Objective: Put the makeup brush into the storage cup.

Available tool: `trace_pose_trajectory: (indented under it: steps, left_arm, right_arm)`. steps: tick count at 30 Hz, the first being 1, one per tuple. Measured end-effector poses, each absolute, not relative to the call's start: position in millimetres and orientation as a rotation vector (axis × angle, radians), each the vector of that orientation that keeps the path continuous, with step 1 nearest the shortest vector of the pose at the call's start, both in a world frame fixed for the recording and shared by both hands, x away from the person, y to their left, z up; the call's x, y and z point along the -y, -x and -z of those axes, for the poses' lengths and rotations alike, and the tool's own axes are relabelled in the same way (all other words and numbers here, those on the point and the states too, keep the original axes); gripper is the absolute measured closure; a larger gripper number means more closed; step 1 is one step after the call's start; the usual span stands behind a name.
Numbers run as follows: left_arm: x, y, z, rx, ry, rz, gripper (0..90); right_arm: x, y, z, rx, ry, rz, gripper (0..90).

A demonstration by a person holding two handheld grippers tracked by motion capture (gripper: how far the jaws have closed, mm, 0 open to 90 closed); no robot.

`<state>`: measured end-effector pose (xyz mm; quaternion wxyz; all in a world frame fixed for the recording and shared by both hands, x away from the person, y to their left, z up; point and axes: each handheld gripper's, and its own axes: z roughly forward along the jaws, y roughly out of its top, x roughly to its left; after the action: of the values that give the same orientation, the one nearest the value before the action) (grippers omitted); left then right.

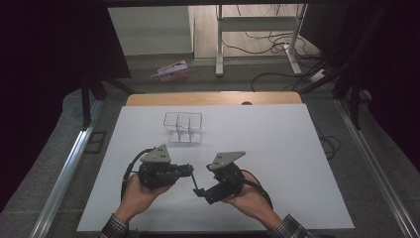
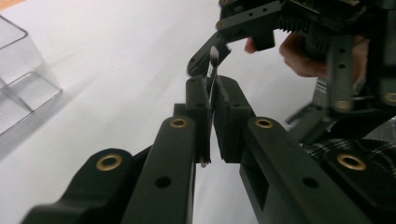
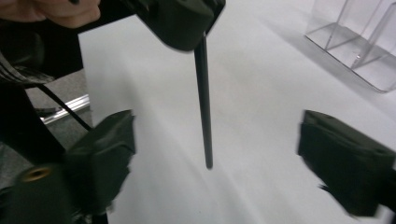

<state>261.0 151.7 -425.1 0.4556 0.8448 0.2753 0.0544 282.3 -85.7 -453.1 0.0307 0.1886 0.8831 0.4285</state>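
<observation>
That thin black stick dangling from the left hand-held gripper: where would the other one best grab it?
On the bare lower shaft of the thin black stick, coming in level from the side. It hangs nearly upright from the shut left hand-held gripper, and the open right hand-held gripper already flanks its free end.

Thin black brush (image 3: pixel 204 102) hangs downward, clamped at its bristled end.

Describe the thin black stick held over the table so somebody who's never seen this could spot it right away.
Start at the white table, near the person's edge, where two hand-held grippers face each other. The left gripper pinches the thin black stick, which hangs down between the right gripper's open jaws. It is slim and dark, unlike the clear box farther back.
</observation>
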Motion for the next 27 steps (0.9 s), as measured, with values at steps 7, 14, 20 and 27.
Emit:
trace_pose_trajectory:
  steps: [7,14,20,27]
  left_arm:
    - [-154.8,-260.1,425.9,-0.695,-2.083,-0.172,85.7]
    - [-156.9,-259.5,428.2,-0.706,-2.095,-0.185,85.7]
    - [-160.2,-258.3,429.0,-0.719,-2.090,-0.200,85.7]
    - [-165.9,-257.5,429.7,-0.740,-2.071,-0.202,85.7]
  right_arm:
    - [94.4,-281.0,453.9,-2.697,-0.592,-1.313,2.2]
    - [101.9,-277.7,452.6,-2.677,-0.591,-1.323,1.2]
    - [109.0,-273.8,453.9,-2.675,-0.580,-1.303,1.2]
    - [115.8,-270.0,455.7,-2.675,-0.586,-1.288,1.5]
